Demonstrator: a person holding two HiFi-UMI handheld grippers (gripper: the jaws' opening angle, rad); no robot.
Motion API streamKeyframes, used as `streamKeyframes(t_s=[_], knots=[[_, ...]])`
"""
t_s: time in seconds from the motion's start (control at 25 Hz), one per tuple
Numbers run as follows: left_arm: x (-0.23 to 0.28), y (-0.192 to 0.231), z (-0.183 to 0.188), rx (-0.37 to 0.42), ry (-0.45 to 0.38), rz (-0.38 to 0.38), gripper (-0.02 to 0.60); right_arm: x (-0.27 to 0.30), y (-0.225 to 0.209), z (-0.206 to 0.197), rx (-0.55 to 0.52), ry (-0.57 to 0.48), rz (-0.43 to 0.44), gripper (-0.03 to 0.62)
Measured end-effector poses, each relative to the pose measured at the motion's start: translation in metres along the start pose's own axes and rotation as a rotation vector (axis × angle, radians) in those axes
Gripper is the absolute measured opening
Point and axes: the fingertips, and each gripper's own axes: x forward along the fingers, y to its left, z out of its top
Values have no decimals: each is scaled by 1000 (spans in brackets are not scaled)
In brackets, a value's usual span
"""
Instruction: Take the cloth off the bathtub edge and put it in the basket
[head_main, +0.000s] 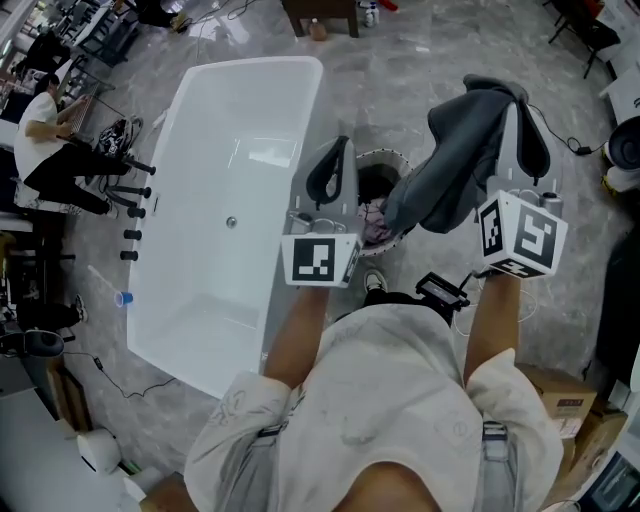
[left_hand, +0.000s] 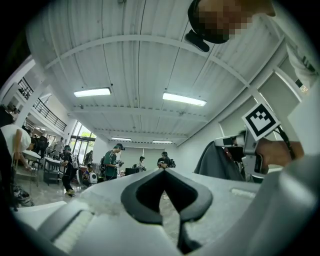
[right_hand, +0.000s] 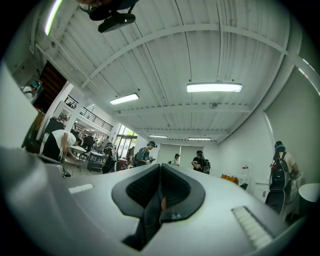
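The white bathtub lies left of centre in the head view. A round white-rimmed basket stands on the floor by its right side, with some fabric inside. My right gripper points upward, shut on the grey cloth, which drapes down from it above the basket. In the right gripper view a dark fold of the cloth is pinched between the pads at my right gripper. My left gripper is raised over the tub's right rim, shut and empty; its tips meet. The hanging cloth shows beside it.
A seated person works at a desk far left, near black fittings beside the tub. A blue cup lies on the floor. Cardboard boxes stand at lower right. Several people stand in the hall.
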Motion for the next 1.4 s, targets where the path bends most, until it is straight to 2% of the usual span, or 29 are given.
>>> streamKeyframes(t_s=[0.28, 0.6, 0.92, 1.2, 1.4], knots=[[-9, 16, 1, 4, 14, 47, 0, 9, 39, -7, 23, 26, 96, 15], [-18, 42, -18, -3, 53, 100, 0, 29, 92, -22, 57, 46, 204, 15], [-32, 57, -15, -6, 59, 168, 0, 35, 125, -34, 96, 68, 289, 15], [-37, 63, -20, 8, 85, 195, 0, 36, 144, -66, 98, 158, 346, 17], [-35, 57, -26, 6, 95, 195, 0, 29, 155, -115, 72, 273, 381, 17]])
